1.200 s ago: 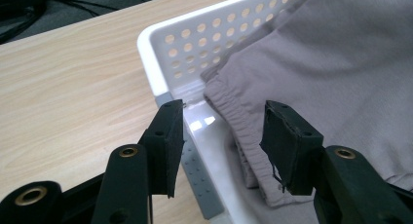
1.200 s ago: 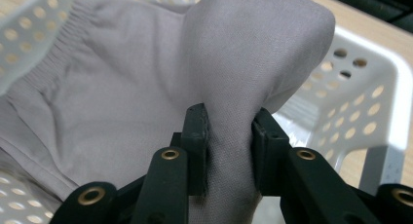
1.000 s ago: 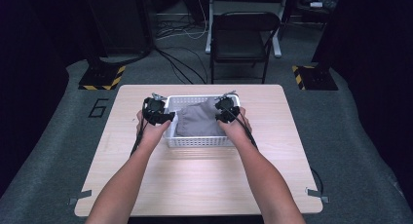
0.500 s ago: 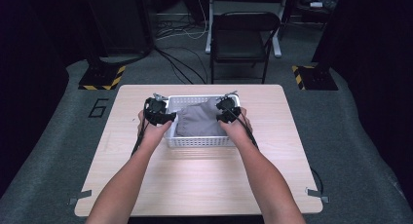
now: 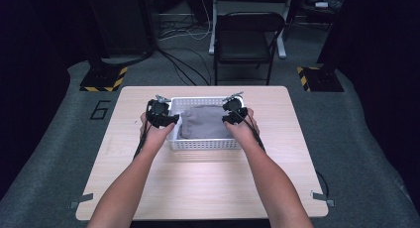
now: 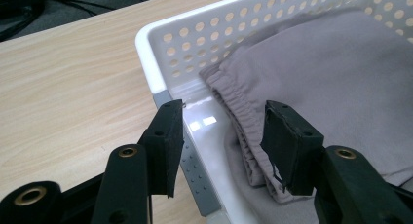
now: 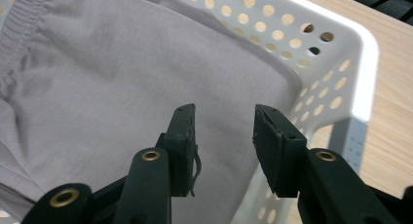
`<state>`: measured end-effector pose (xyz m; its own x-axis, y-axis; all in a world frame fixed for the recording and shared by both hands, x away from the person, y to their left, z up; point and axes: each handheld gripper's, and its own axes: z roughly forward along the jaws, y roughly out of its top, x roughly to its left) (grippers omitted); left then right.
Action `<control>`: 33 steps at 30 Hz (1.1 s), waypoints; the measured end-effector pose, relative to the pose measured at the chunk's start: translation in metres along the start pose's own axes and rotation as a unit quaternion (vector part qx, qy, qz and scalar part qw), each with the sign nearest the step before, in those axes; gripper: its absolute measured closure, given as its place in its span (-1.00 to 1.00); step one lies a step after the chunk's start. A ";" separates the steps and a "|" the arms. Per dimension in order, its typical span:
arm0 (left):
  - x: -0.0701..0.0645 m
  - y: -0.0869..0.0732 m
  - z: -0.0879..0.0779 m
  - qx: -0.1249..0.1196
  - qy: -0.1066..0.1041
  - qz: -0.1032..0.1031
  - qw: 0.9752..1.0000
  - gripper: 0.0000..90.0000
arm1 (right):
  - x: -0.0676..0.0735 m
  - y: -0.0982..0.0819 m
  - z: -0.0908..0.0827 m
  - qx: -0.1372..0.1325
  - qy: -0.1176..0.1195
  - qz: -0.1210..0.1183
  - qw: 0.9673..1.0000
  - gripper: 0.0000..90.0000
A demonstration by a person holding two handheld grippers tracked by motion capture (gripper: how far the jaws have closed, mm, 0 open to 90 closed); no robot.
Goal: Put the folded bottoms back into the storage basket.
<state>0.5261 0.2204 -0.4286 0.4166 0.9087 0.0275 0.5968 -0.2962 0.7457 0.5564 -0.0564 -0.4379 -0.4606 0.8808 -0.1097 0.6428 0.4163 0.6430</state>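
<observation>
We see a white perforated basket (image 5: 205, 143) standing toward the far middle of the wooden bench (image 5: 198, 188), with a folded grey garment (image 5: 207, 121) lying inside it, its elastic waistband (image 6: 234, 107) turned toward the basket's left wall. The left claw (image 5: 167, 120) hangs at the basket's left end, just where it was a second ago; in the left gripper view its jaws stand moderately apart, one outside the basket wall and one inside above the waistband, pressing on nothing that we can see. The right claw (image 5: 232, 117) hovers at the basket's right end, also unmoved from the earlier frames. What differs is its jaws: they have just been opening, and in the right gripper view they now stand a narrow gap apart above the grey cloth near the basket's right wall, with nothing clamped between them. The garment lies as before, flat in the basket. A dark chair (image 5: 245, 39) stands beyond the bench's far edge.
</observation>
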 end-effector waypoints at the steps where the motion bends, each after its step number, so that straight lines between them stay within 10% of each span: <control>1: 0.000 0.000 0.000 0.000 0.000 -0.001 1.000 0.11 | 0.000 0.000 -0.001 0.000 -0.001 0.002 1.000 0.34; 33: 0.001 -0.001 -0.013 -0.010 -0.017 -0.003 1.000 0.04 | 0.008 0.002 -0.027 -0.036 0.057 -0.003 0.998 0.17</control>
<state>0.5170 0.2254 -0.4202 0.4369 0.8995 0.0010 0.5849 -0.2849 0.7594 0.5376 -0.0549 -0.4165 -0.5340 0.8450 -0.0288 0.5959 0.4003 0.6962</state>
